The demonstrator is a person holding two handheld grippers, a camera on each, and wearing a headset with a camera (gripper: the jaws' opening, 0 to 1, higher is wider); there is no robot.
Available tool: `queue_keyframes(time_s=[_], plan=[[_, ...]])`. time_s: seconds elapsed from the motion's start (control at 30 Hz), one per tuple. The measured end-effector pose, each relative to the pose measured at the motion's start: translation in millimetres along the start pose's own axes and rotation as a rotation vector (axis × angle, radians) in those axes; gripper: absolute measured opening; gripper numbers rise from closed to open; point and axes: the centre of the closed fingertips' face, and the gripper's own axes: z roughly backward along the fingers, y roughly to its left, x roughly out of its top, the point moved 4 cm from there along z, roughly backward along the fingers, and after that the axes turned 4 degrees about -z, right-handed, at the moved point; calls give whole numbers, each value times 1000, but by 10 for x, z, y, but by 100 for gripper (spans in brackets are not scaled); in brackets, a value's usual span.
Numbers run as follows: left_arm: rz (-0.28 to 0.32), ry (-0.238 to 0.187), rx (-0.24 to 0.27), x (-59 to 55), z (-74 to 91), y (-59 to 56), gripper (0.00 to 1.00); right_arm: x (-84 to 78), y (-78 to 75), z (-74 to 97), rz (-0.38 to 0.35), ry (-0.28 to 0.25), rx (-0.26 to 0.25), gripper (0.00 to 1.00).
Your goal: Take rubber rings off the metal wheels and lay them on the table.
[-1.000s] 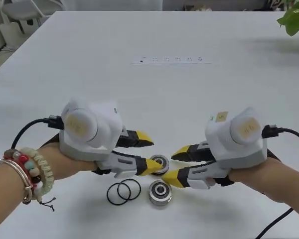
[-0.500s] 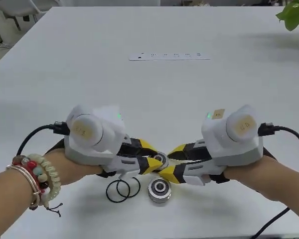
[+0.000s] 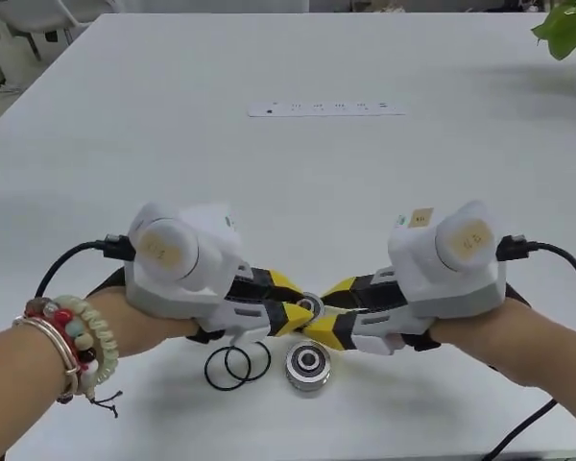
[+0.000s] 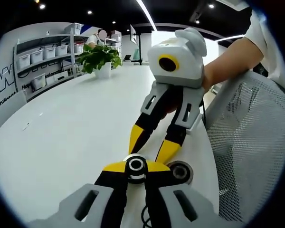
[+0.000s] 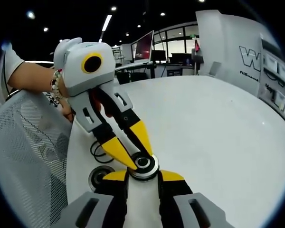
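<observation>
- Up off the table (image 3: 298, 182), right between the two hands, is one small wheel (image 3: 307, 306).
- The left gripper (image 3: 290, 300) comes at it from the left. The right gripper (image 3: 326, 309) comes from the right. Their yellow tips meet nose to nose at the wheel.
- Both grippers are nearly closed and pinch the wheel by its rim. In each gripper view, the wheel sits between that gripper's own two tips.
- The wheel lies about flat, with its hole facing up. Its rim points out at both grippers.
- I think a ring would have to slide up or down off the rim, not out to the side.
- It is too small to tell if a ring is on this wheel, or if the right gripper has the ring or the metal.
- Both grippers are just as near, so I think one must hold while the other pulls.
- Down on the table lie two black rings (image 3: 238, 365), under the left gripper.
- Just beside them, to the right, sits the other wheel (image 3: 308, 368), below the meeting spot.
</observation>
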Motion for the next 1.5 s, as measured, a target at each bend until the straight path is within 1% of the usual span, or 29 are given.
queue_keyframes(time_s=[0.2,0.37,0.6,0.63,0.67,0.7,0.73,0.77,0.9,1.0,1.03,1.13,1.2,1.23,1.3,1.33,1.4,1.5], plan=[[3,-1,3,1,5,-7,8,-5,-2,13,18,10,3,20],[6,-3,7,3,7,-8,8,-22,-9,32,35,30,6,17],[11,-3,11,3,8,-10,8,-25,-13,34,59,38,7,16],[11,-2,12,3,8,-10,8,-48,-34,43,81,60,-7,12],[12,-2,11,2,8,-11,8,-82,-76,63,136,87,-29,5],[12,-3,11,2,8,-11,8,-51,-76,64,94,46,-31,3],[11,-3,11,2,8,-11,8,-66,-82,73,51,53,-21,3],[11,-2,11,3,7,-10,8,-61,-76,67,68,52,-21,3],[11,0,13,4,8,-11,8,-53,-71,58,76,57,-29,2],[10,-1,12,1,8,-6,8,-48,-99,60,41,66,-48,0],[9,-1,12,2,8,-6,8,-48,-113,64,43,69,-61,0],[5,-1,12,2,9,-3,8,-41,-111,61,11,76,-64,0],[4,-2,12,3,10,-3,8,-43,-127,65,-36,78,-73,0],[2,-2,12,3,10,-4,8,-45,-135,74,-90,76,-81,0],[1,-4,12,3,9,-4,8,-41,-145,84,-169,70,-78,0],[0,-5,12,3,9,-3,8,-40,-155,92,-230,60,-73,0],[1,-6,13,3,9,-3,8,-24,-168,106,-272,34,-63,0],[-1,-6,14,6,9,-4,8,-2,-175,127,-338,21,-61,0]])
